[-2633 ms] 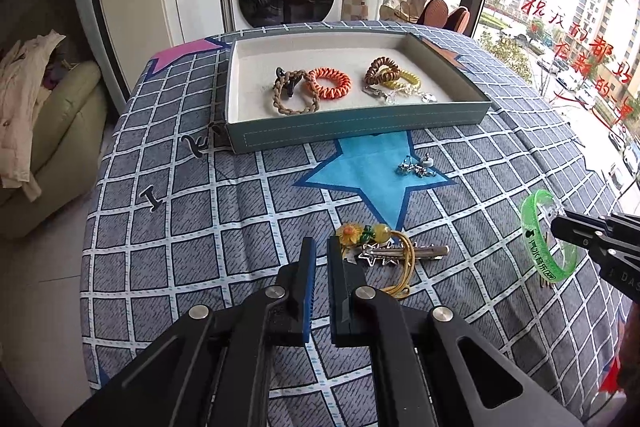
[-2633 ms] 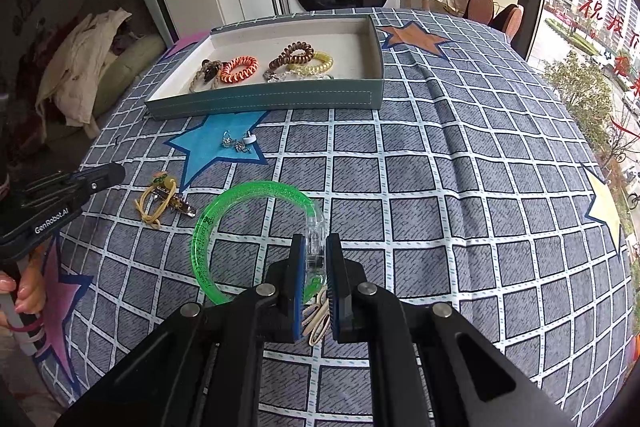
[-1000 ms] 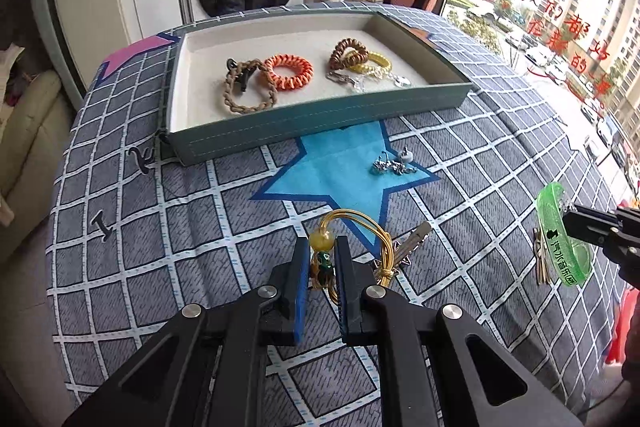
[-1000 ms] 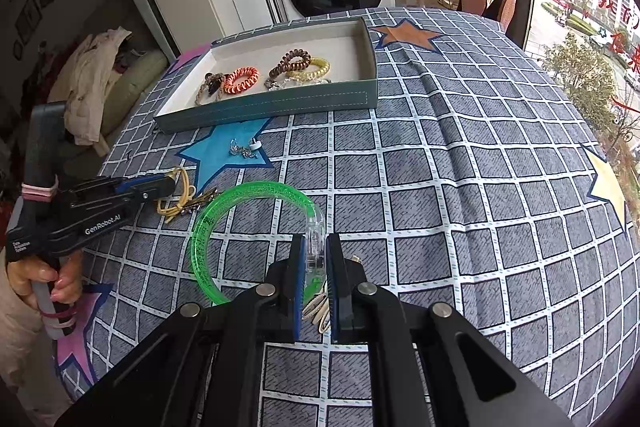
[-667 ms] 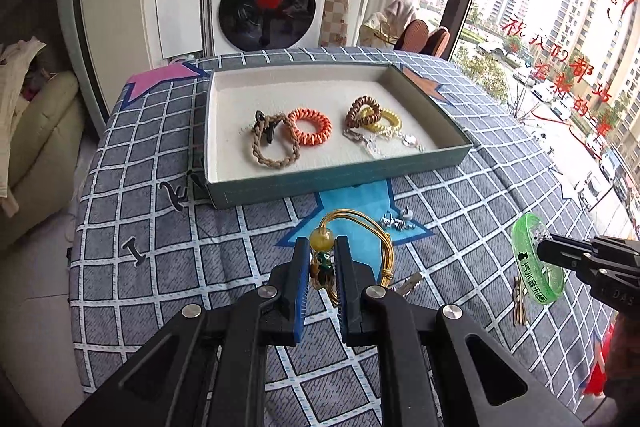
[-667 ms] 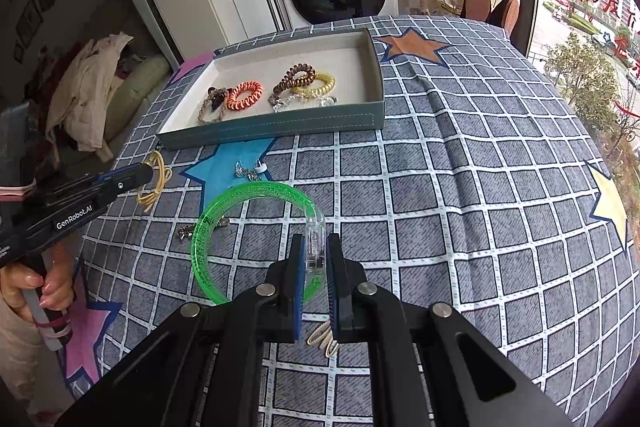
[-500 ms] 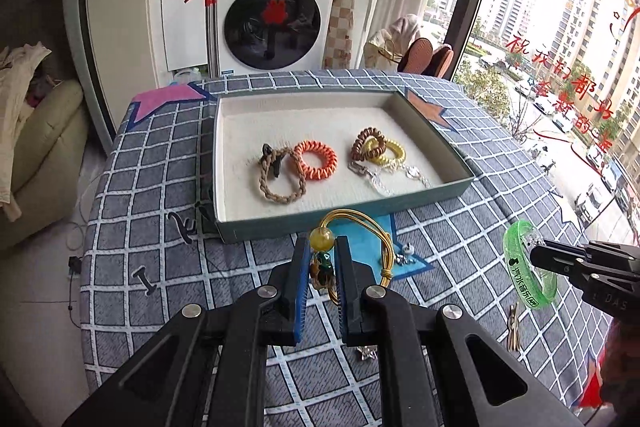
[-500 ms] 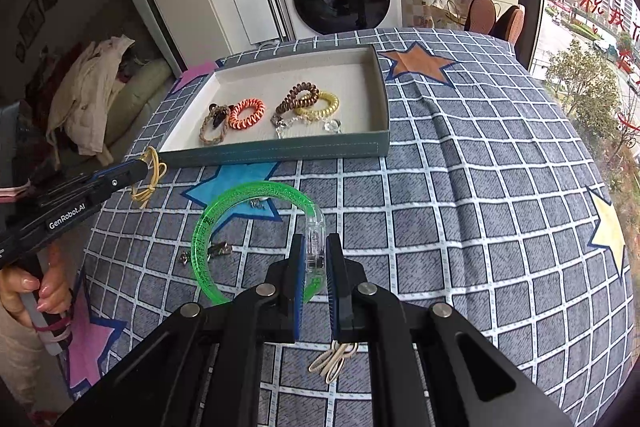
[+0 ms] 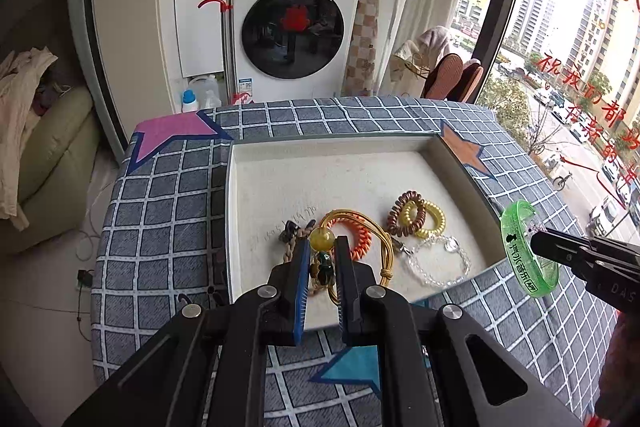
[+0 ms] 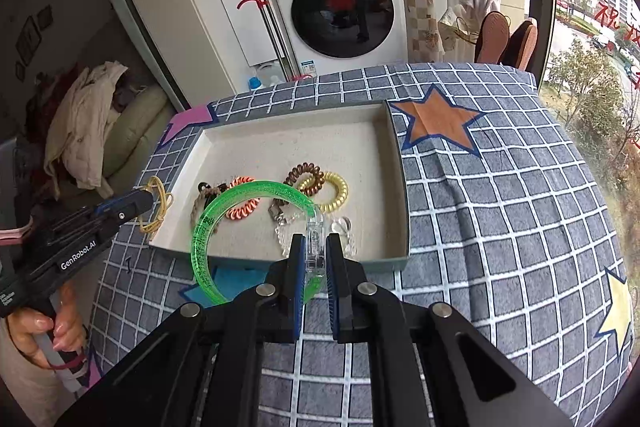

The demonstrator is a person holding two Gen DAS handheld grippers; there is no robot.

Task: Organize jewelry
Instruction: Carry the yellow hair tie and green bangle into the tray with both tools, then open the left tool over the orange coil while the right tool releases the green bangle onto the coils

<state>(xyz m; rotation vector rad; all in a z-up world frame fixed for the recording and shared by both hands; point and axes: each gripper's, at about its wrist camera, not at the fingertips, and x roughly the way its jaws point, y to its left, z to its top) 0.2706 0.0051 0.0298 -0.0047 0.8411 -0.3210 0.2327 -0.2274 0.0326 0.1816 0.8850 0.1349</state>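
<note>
Jewelry transfer, carry step. Left gripper point(image 9: 322, 259) clamped on the gold cord hair tie with amber bead point(image 9: 352, 227); right gripper point(image 10: 316, 255) clamped on the clear clasp of the translucent green plastic bangle point(image 10: 240, 223). Both pieces hang in the air, ahead of the fingers, over the near edge of the shallow cream-lined tray point(image 10: 280, 143). Next, judged — lower each onto bare lining beyond the fingertips, clear of the coiled hair ties point(image 9: 416, 213), then open.

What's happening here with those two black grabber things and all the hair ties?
A person is sorting jewelry into a tray on a table. The left hand-held gripper is clamped on a yellow beaded cord, held over the tray's near side. The right hand-held gripper grips a green bangle by its clear clasp, near the tray's front edge. Coil hair ties, a braided band and a clear bracelet already lie inside.
</note>
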